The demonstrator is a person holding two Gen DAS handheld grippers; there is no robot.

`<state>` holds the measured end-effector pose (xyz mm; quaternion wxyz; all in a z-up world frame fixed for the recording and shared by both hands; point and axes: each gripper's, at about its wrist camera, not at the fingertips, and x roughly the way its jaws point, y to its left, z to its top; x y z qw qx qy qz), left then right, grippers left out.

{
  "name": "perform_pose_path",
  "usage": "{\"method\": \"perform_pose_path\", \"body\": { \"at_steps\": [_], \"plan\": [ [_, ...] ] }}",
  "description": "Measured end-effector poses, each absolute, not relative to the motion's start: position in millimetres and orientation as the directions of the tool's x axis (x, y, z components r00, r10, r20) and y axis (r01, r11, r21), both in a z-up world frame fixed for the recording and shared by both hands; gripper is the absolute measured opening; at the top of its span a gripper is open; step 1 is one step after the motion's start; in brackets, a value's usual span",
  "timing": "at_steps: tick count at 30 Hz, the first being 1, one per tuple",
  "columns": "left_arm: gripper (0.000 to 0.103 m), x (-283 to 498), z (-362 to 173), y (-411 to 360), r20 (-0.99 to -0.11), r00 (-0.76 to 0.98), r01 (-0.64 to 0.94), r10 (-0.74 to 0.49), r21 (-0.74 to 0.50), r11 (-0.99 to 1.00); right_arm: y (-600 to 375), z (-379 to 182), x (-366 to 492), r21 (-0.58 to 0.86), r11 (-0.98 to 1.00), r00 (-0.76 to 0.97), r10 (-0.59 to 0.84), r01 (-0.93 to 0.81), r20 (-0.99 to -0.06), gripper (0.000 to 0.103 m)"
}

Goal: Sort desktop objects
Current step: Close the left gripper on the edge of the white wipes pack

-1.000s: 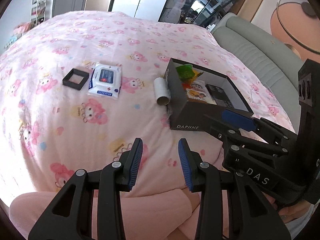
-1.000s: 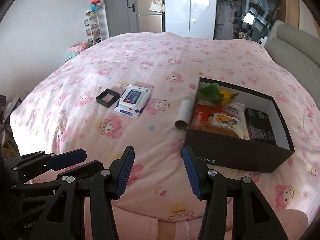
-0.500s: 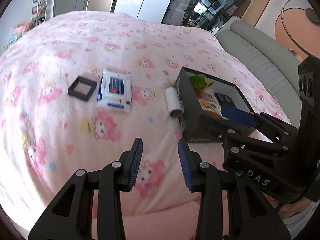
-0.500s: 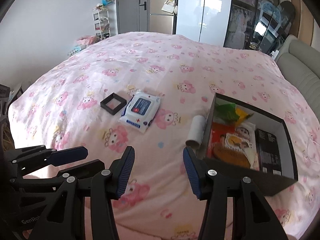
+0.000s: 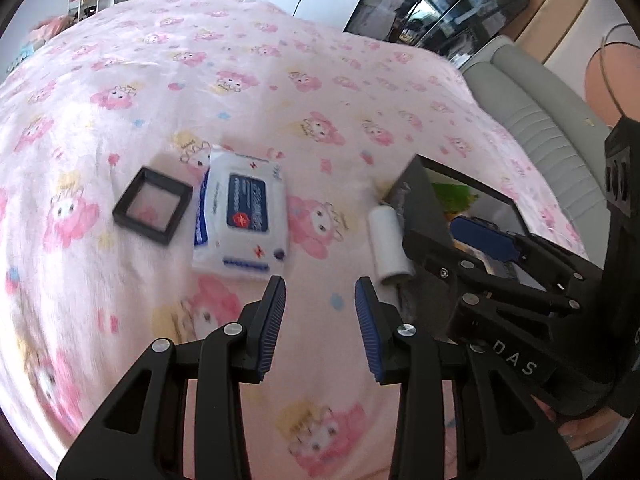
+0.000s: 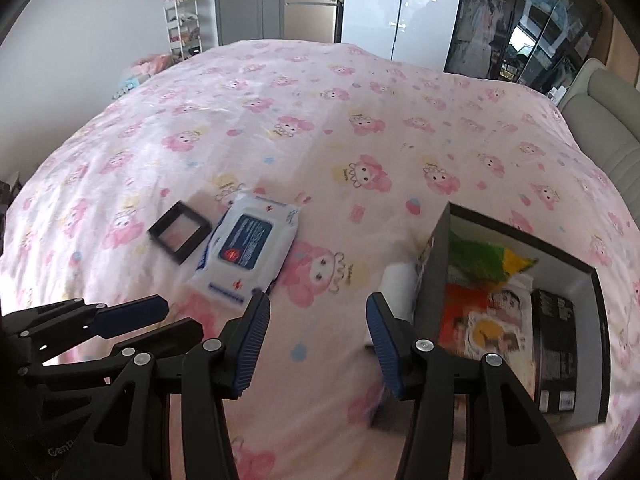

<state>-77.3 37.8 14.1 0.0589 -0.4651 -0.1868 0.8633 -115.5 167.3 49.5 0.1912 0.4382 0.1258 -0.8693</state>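
Note:
On the pink patterned bedspread (image 5: 280,80) lie a small black square frame (image 5: 152,210), a white wet-wipes pack (image 5: 242,216) with a dark blue label, and a white roll (image 5: 388,248) resting against the black box (image 5: 424,216). The same frame (image 6: 179,233), wipes pack (image 6: 248,248), roll (image 6: 398,286) and box (image 6: 430,280) show in the right wrist view. The box holds several colourful items. My left gripper (image 5: 320,292) hovers open and empty just short of the wipes pack. My right gripper (image 6: 316,306) is open and empty between the pack and the roll.
A grey padded headboard (image 5: 552,128) runs along the right of the bed. Wardrobes and a mirrored door (image 6: 396,8) stand beyond the far edge, with a small shelf rack (image 6: 182,24) at the left. Open bedspread stretches behind the objects.
Both grippers have moved forward over the bed toward the objects, which now look larger and closer. The bed's near edge has dropped out of view. Nothing was picked up.

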Motion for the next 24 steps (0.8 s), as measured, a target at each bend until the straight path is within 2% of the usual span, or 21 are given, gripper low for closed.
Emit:
{"method": "perform_pose_path", "body": {
  "at_steps": [4, 9, 12, 19, 24],
  "plan": [
    [0.035, -113.7, 4.0, 31.5, -0.800, -0.538, 0.090, 0.266, -0.368, -0.925, 161.4, 40.8, -145.8, -0.051, -0.904, -0.535, -0.204, 0.424, -0.820, 0.047],
    [0.035, -141.1, -25.1, 23.8, -0.838, -0.462, 0.126, 0.291, -0.387, -0.914, 157.2, 15.1, -175.0, -0.004, -0.900, -0.444, -0.211, 0.436, -0.871, 0.047],
    [0.035, -143.3, -41.3, 13.7, -0.834, -0.464, 0.167, 0.299, -0.414, -0.895, 156.7, -0.1, -181.3, 0.054, -0.898, -0.394, -0.244, 0.436, -0.886, 0.047],
    [0.035, -132.8, -64.1, -22.6, -0.841, -0.490, 0.320, 0.230, -0.419, -0.850, 136.6, -43.9, -177.8, 0.176, -0.867, -0.258, -0.323, 0.466, -0.911, 0.047],
    [0.039, -127.3, -74.4, -47.2, -0.823, -0.507, 0.382, 0.255, -0.480, -0.789, 131.0, -62.4, -176.3, 0.224, -0.854, -0.220, -0.359, 0.469, -0.907, 0.048]
  ]
}}
